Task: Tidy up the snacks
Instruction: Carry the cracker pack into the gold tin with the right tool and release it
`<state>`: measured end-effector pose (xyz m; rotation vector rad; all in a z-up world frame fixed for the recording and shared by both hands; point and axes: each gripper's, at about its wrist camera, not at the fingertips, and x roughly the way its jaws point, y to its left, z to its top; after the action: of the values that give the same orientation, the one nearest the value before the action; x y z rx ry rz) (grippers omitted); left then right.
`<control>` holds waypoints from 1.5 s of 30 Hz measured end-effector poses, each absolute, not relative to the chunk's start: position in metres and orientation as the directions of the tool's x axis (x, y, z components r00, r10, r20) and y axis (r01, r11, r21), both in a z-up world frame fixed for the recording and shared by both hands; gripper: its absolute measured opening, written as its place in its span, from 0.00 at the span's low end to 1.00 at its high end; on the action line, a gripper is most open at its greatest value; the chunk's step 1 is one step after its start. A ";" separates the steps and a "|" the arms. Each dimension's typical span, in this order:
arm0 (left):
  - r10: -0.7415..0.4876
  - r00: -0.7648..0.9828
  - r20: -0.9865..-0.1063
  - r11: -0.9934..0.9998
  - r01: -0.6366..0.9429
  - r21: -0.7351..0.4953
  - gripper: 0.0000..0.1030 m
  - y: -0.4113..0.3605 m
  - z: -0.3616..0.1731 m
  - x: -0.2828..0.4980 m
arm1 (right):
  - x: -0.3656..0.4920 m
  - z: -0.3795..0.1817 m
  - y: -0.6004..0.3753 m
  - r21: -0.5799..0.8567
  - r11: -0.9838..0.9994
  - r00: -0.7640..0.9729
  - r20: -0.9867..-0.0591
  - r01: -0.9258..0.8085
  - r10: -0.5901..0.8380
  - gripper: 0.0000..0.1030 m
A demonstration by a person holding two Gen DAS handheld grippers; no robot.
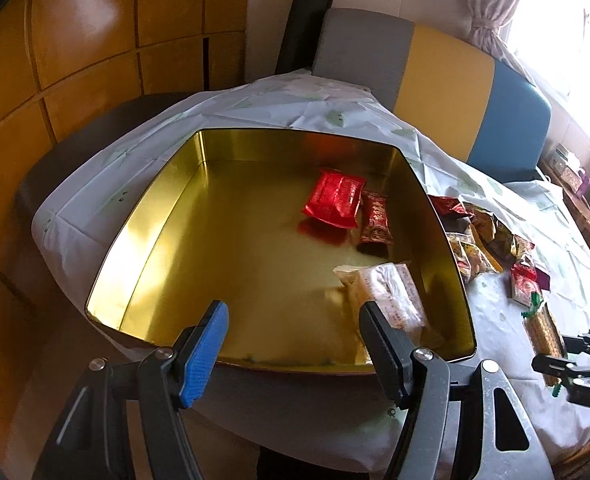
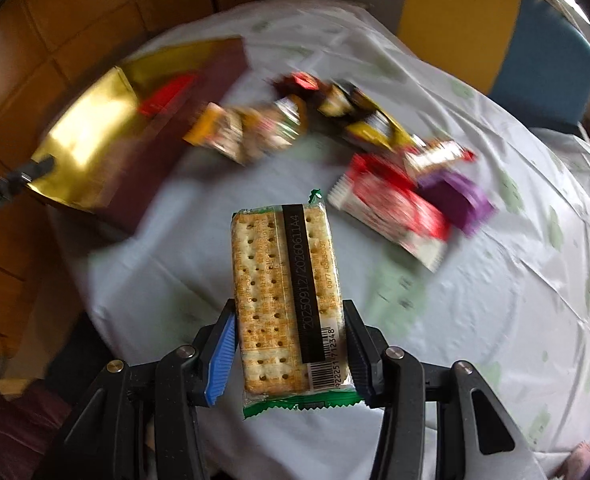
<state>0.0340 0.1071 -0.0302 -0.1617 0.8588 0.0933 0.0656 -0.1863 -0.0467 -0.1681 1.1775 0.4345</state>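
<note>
A gold tin box (image 1: 167,216) sits on the clothed table. Inside lie a red snack packet (image 1: 335,200), a dark red packet (image 1: 376,224) and a clear cracker packet (image 1: 391,292). My left gripper (image 1: 293,320) is open and empty above the tin's near edge. My right gripper (image 2: 291,320) is shut on a cracker pack (image 2: 287,292) with green ends, held above the table. That pack and the right gripper also show in the left wrist view (image 1: 543,328). The tin (image 2: 91,136) is at the left in the right wrist view, blurred.
A pile of loose snack packets (image 2: 335,128) lies on the white tablecloth (image 2: 495,280) right of the tin, also in the left wrist view (image 1: 491,240). A red-white packet (image 2: 395,208) and a purple one (image 2: 455,196) lie nearest. A grey, yellow and blue seat back (image 1: 447,88) stands behind the table.
</note>
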 end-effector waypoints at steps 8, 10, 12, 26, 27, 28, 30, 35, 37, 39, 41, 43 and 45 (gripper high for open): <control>0.021 0.657 -0.754 0.974 -0.185 -0.134 0.66 0.124 -0.029 0.031 | 0.084 -0.010 -0.117 0.156 0.850 0.340 -0.868 -0.504 0.361 0.48; 0.029 0.658 -0.753 0.972 -0.195 -0.134 0.66 0.128 -0.029 0.030 | 0.086 -0.007 -0.095 0.165 0.834 0.338 -0.860 -0.526 0.383 0.48; 0.035 0.659 -0.751 0.969 -0.207 -0.137 0.66 0.133 -0.029 0.029 | 0.094 -0.002 -0.074 0.152 0.823 0.344 -0.856 -0.547 0.387 0.48; 0.042 0.642 -0.765 0.956 -0.247 -0.155 0.66 0.153 -0.039 0.026 | 0.149 -0.039 0.021 0.054 0.800 0.324 -0.896 -0.598 0.303 0.49; 0.043 0.642 -0.765 0.957 -0.245 -0.152 0.66 0.153 -0.039 0.026 | 0.148 -0.041 0.022 0.039 0.801 0.334 -0.896 -0.597 0.292 0.49; 0.041 0.642 -0.765 0.959 -0.241 -0.150 0.66 0.152 -0.039 0.027 | 0.148 -0.042 0.022 0.033 0.801 0.344 -0.891 -0.598 0.294 0.50; 0.040 0.643 -0.765 0.959 -0.240 -0.152 0.66 0.152 -0.039 0.027 | 0.143 -0.038 0.018 0.052 0.791 0.352 -0.876 -0.609 0.329 0.56; 0.042 0.654 -0.756 0.964 -0.225 -0.141 0.66 0.147 -0.034 0.026 | 0.131 -0.022 -0.001 0.087 0.796 0.384 -0.841 -0.600 0.381 0.60; 0.042 0.658 -0.752 0.968 -0.214 -0.134 0.66 0.144 -0.032 0.026 | 0.126 -0.015 -0.010 0.099 0.802 0.399 -0.827 -0.589 0.395 0.61; 0.044 0.659 -0.751 0.972 -0.201 -0.120 0.66 0.139 -0.029 0.026 | 0.122 -0.008 -0.018 0.108 0.806 0.412 -0.815 -0.582 0.408 0.60; 0.044 0.662 -0.748 0.976 -0.189 -0.109 0.66 0.135 -0.026 0.026 | 0.117 -0.002 -0.029 0.108 0.812 0.427 -0.806 -0.574 0.410 0.61; 0.045 0.668 -0.743 0.979 -0.179 -0.102 0.66 0.132 -0.023 0.026 | 0.113 0.002 -0.039 0.107 0.815 0.436 -0.801 -0.570 0.410 0.60; 0.047 0.676 -0.735 0.982 -0.167 -0.091 0.66 0.127 -0.020 0.025 | 0.111 0.004 -0.052 0.107 0.822 0.444 -0.799 -0.559 0.406 0.61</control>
<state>0.0247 0.1269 -0.0198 -0.1558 0.8204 0.1207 0.1111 -0.0516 0.0036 -0.1819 0.9354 0.6022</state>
